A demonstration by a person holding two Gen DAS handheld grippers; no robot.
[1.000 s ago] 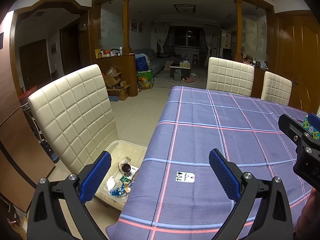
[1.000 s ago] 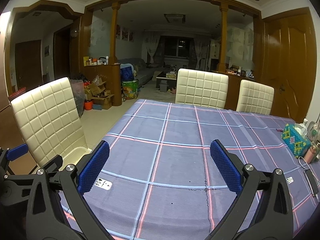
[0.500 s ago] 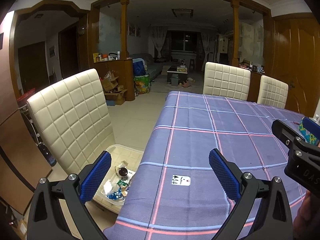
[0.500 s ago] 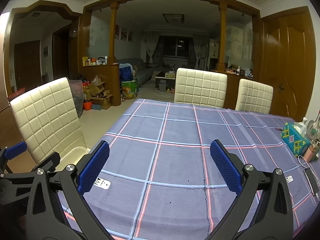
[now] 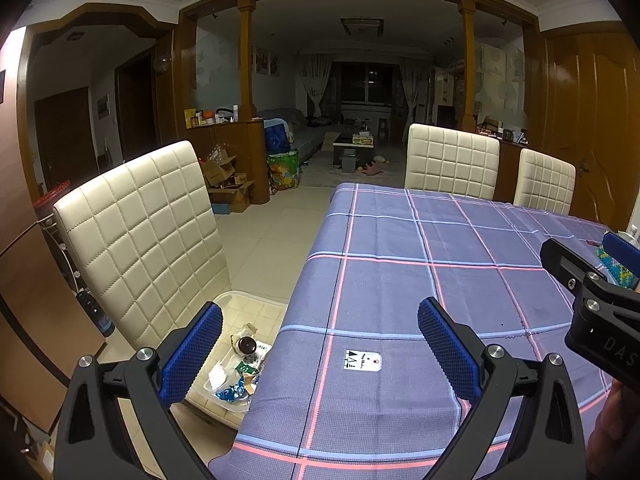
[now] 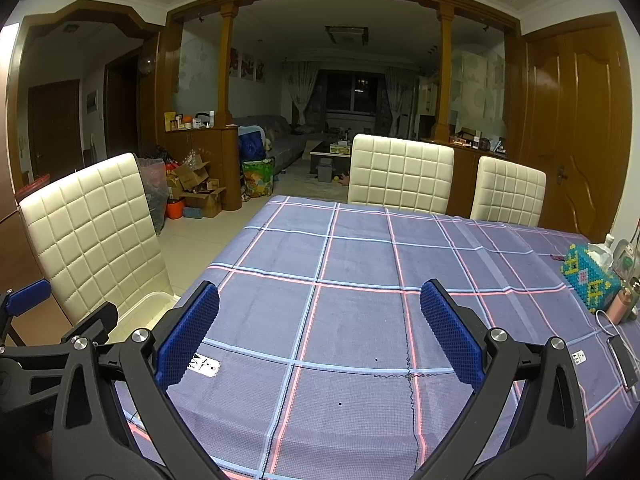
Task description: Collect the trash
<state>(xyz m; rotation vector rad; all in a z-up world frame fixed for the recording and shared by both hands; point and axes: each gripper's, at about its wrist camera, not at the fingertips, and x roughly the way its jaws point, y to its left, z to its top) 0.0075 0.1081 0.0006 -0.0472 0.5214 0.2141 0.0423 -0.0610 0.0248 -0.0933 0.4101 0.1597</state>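
A clear plastic bin [image 5: 256, 304] stands on the floor beside the table's left edge, below a cream chair. It holds trash [image 5: 236, 372]: a small dark-capped bottle, crumpled white paper and blue wrappers. My left gripper [image 5: 316, 348] is open and empty above the table's near left corner. My right gripper [image 6: 318, 340] is open and empty above the near part of the table [image 6: 360, 264]. The right gripper's body also shows at the right edge of the left wrist view [image 5: 592, 300]. A white tag [image 5: 362, 361] lies flat on the cloth near the left edge.
A cream quilted chair [image 5: 144, 232] stands left of the table; two more [image 6: 400, 176] stand at the far end. At the right edge are a beaded tissue box [image 6: 588, 280], a pink bottle [image 6: 622, 302], a phone with cable [image 6: 622, 360] and a second tag [image 6: 579, 357].
Both views have shifted slightly, the left one swinging left so the bin and the chair sit further right in frame. Both grippers stay open and empty.
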